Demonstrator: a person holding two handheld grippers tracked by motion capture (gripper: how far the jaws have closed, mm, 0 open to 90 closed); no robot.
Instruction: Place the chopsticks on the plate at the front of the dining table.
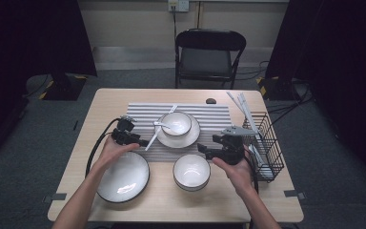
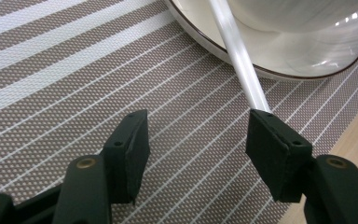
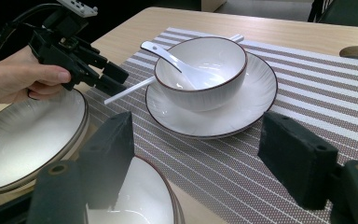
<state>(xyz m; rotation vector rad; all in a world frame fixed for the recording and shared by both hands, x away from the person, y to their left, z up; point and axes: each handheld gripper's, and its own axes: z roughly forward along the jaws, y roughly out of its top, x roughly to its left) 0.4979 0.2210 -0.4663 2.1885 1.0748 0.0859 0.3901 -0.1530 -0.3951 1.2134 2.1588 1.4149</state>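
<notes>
Bowls: two, white, round, glossy; two plates; striped woven mat (image 1: 143,112); chopstick (image 2: 240,58) touching left gripper (image 2: 198,140), jaws wide; right gripper (image 3: 209,154) wide.

Wooden table (image 1: 271,195) with striped placemat (image 1: 138,110), plate (image 1: 124,179), bowl (image 1: 191,171)

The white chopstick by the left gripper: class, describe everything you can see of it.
The white chopstick is a slim, smooth, glossy rod, plastic by its look. It lies slanted, its far part resting on the saucer beside the bowl, its near end reaching over the striped placemat. The left gripper is open, with that end at the tip of one jaw; whether it touches, I cannot tell.
</notes>
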